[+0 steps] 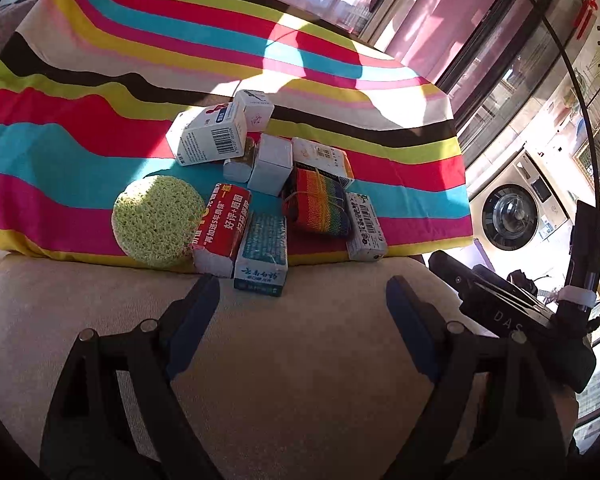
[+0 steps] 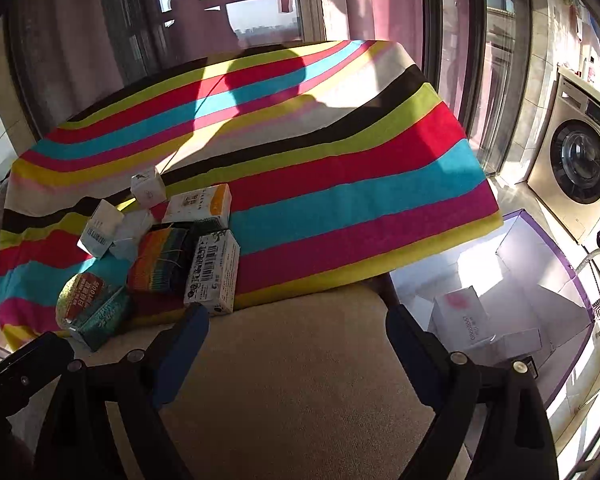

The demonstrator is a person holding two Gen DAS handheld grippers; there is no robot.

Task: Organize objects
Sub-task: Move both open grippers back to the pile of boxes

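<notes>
Below the table's right side, an open white storage box (image 2: pixel 540 280) with purple edging stands on the floor. It holds a white carton with a pink mark (image 2: pixel 460 316) and a second, flatter white carton (image 2: pixel 516 344) just beside it; a small dark item at the box's near edge is too small to identify.

On the table, a striped cloth (image 1: pixel 100 80) covers the far part of the surface, and its near hem ends short of the beige table edge (image 1: pixel 300 360). The objects to organize form one cluster near that hem: a round green sponge (image 1: pixel 158 222), a red packet (image 1: pixel 222 228) touching it, a teal-and-white box (image 1: pixel 262 254) overhanging the hem onto the beige surface, a rainbow-striped bundle (image 1: pixel 318 204), and a barcode-printed white box (image 1: pixel 366 228) at the cluster's right. Behind these lie several white cartons, the largest (image 1: pixel 208 134) tilted on top of the others. The cloth to the right of the cluster is bare up to its right edge (image 2: pixel 380 200). A washing machine (image 2: pixel 580 164) stands well apart, beyond the storage box.

The left gripper (image 1: pixel 302 296) hovers over the beige strip, jaws spread wide and holding nothing, fingertips just short of the teal-and-white box. The right gripper (image 2: pixel 298 332) is likewise wide and holding nothing, its left finger (image 2: pixel 184 344) near the barcode-printed white box.
</notes>
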